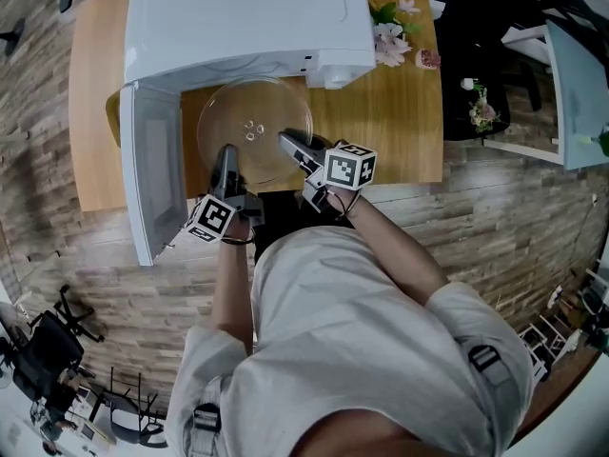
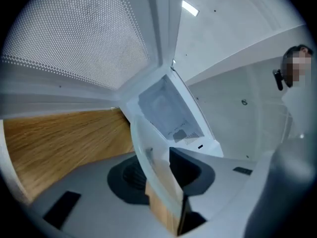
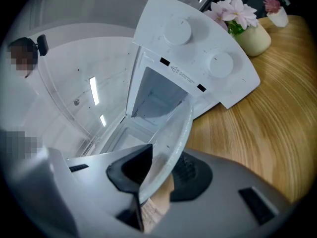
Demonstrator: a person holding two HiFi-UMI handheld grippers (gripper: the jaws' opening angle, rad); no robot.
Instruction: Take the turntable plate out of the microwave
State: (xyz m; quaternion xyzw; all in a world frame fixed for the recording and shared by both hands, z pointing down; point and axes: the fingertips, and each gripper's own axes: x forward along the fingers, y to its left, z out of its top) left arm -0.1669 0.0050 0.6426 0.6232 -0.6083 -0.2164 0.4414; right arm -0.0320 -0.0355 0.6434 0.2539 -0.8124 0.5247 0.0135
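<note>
The clear glass turntable plate (image 1: 253,112) hangs over the wooden table (image 1: 400,122), just in front of the open white microwave (image 1: 238,17). Its far edge sits under the oven's front lip. My left gripper (image 1: 226,158) is shut on the plate's near left rim. My right gripper (image 1: 291,144) is shut on the near right rim. In the left gripper view the plate's rim (image 2: 151,150) runs between the dark pads of the left gripper (image 2: 161,175). The right gripper view shows the plate's rim (image 3: 174,135) clamped in the right gripper (image 3: 159,175) the same way.
The microwave door (image 1: 152,165) stands swung open at the left, beside my left hand. A pot of pink flowers (image 1: 392,34) stands right of the oven, also seen as the flower pot (image 3: 251,34). The control panel (image 3: 198,38) faces the right gripper. A black chair (image 1: 485,46) stands beyond the table's right end.
</note>
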